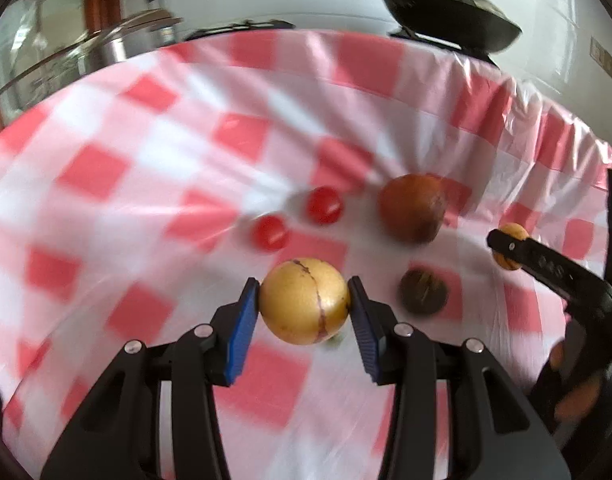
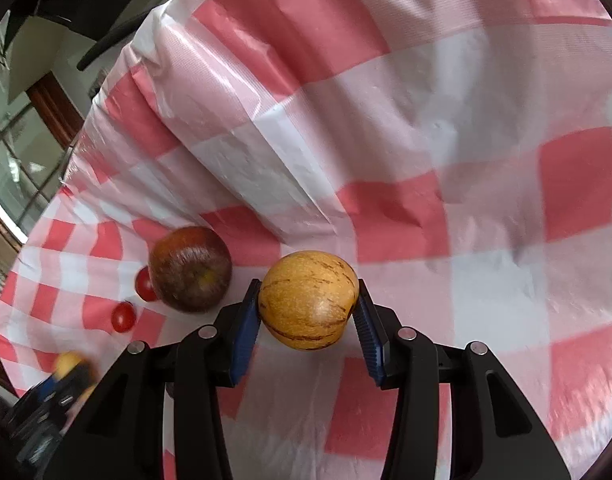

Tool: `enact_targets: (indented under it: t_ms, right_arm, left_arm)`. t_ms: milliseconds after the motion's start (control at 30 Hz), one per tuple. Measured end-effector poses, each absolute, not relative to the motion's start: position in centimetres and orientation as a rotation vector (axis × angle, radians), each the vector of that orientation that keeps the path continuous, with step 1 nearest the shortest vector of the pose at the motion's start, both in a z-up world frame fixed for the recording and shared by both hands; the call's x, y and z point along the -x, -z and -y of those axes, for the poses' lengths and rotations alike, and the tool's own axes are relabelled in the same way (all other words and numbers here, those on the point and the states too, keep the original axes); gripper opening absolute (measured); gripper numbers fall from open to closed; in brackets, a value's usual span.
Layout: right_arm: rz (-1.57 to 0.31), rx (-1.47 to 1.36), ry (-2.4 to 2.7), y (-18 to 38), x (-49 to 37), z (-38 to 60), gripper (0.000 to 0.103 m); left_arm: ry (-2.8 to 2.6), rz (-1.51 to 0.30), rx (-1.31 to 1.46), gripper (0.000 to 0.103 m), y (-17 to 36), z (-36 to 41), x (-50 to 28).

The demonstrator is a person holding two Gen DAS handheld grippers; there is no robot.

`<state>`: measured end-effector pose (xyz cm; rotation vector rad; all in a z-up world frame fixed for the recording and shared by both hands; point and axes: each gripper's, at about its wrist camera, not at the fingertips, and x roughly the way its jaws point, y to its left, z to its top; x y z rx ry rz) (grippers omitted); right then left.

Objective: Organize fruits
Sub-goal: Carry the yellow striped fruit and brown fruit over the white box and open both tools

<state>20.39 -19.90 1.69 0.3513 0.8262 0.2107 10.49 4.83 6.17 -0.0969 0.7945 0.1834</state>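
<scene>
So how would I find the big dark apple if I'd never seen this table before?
Start at the red-and-white checked tablecloth. Near its far edge lies a loose group of fruit, and the dark apple sits at the back of it, beside two little cherry tomatoes. It is the biggest fruit lying on the cloth, brownish red, not bright red like the tomatoes or yellow like the fruit held in the left gripper.

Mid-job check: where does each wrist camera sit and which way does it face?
Left wrist: on the left claw, angled down over the checked tablecloth; its pads clamp a yellow fruit; the right claw shows at right.
Right wrist: on the right claw, angled down; its pads clamp a striped yellow fruit.
Shared: brown apple, two cherry tomatoes.
</scene>
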Motion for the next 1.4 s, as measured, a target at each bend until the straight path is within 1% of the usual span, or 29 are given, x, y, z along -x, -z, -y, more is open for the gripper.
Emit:
enact_targets:
  t_ms: [133, 267, 433, 567, 667, 833, 1033, 1400]
  right_arm:
    - [-0.827, -0.369, -0.248, -2.9, -15.4, 17.9, 0.045]
    - [-0.825, -0.354, -0.332, -4.9, -9.4, 14.5, 0.045]
    - [-0.809, -0.268, -0.451, -6.9, -1.0, 9.3, 0.045]
    - [-0.799, -0.221, -0.539, -7.3, 5.4, 5.7, 0.045]
    - [-0.800, -0.167, -0.594, -7.2, 9.2, 3.3, 0.045]
    - [-0.795, -0.037, -0.668, -7.0, 14.1, -0.7, 0.045]
    - [-0.798, 0.069, -0.729, -6.1, 17.6, -3.9, 0.045]
    - [-0.784, 0.295, -0.912, -3.7, 25.5, -10.5, 0.045]
  left_arm:
    - [-0.230, -0.770, 0.091, 0.045, -7.5, -8.0, -4.2]
    - [-0.235, -0.759, 0.148, 0.045, -8.3, -11.1, 2.1]
    - [-0.203, -0.725, 0.219, 0.045, -8.4, -14.0, 10.7]
    - [-0.177, -0.717, 0.250, 0.045, -8.0, -15.6, 16.7]
    - [-0.197, -0.711, 0.223, 0.045, -7.8, -16.2, 20.1]
    - [-0.230, -0.701, 0.196, 0.045, -7.5, -17.5, 24.5]
    - [-0.279, -0.704, 0.210, 0.045, -6.4, -19.9, 28.5]
    - [-0.441, -0.756, 0.333, 0.045, -2.9, -26.6, 35.1]
